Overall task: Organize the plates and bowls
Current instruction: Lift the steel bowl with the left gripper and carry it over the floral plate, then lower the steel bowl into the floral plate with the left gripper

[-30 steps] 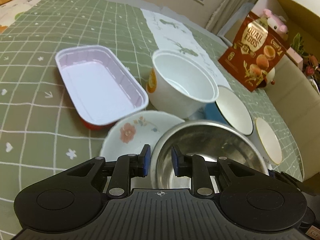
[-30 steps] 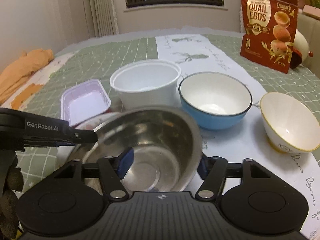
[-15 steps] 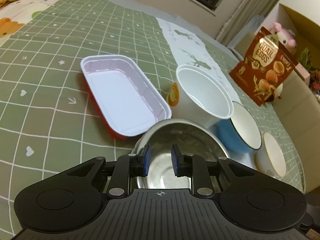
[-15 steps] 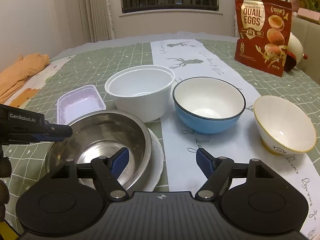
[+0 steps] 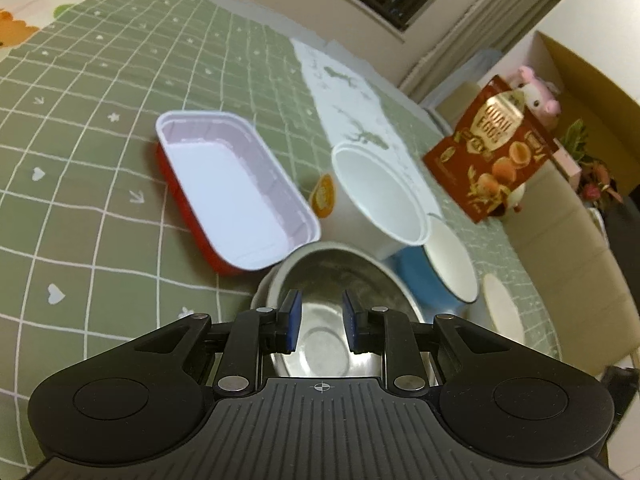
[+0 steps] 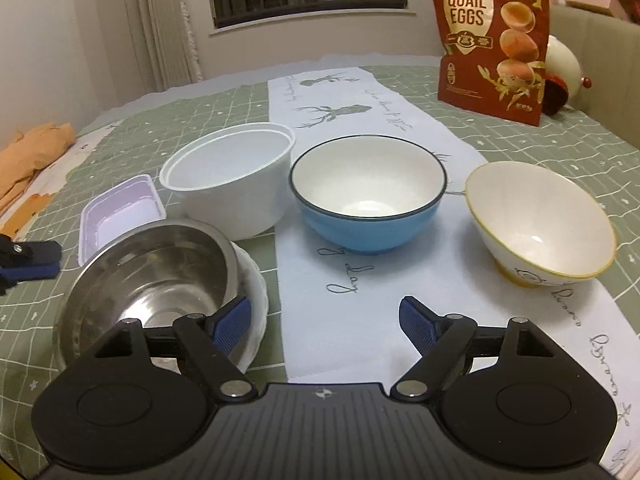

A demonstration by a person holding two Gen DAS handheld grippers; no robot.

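Steel bowl (image 5: 344, 304) nested on white plate (image 5: 259, 300), left gripper (image 5: 318, 322) narrowly parted above, empty; right view: right gripper (image 6: 325, 322) jaws just widened, released bowl, blue bowl (image 6: 368, 208) likely next

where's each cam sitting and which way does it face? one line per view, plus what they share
Left wrist: on the left gripper, angled down across the steel bowl toward the foil tray; only its own narrow-set fingers show.
Right wrist: on the right gripper, facing the window over the blue bowl and cream bowl; own wide-open fingers, jaws just been opening, nothing between; the left gripper's tip shows at the left edge.
Shared: steel bowl on the plate, tray, white tub, blue and cream bowls, quail egg bag.
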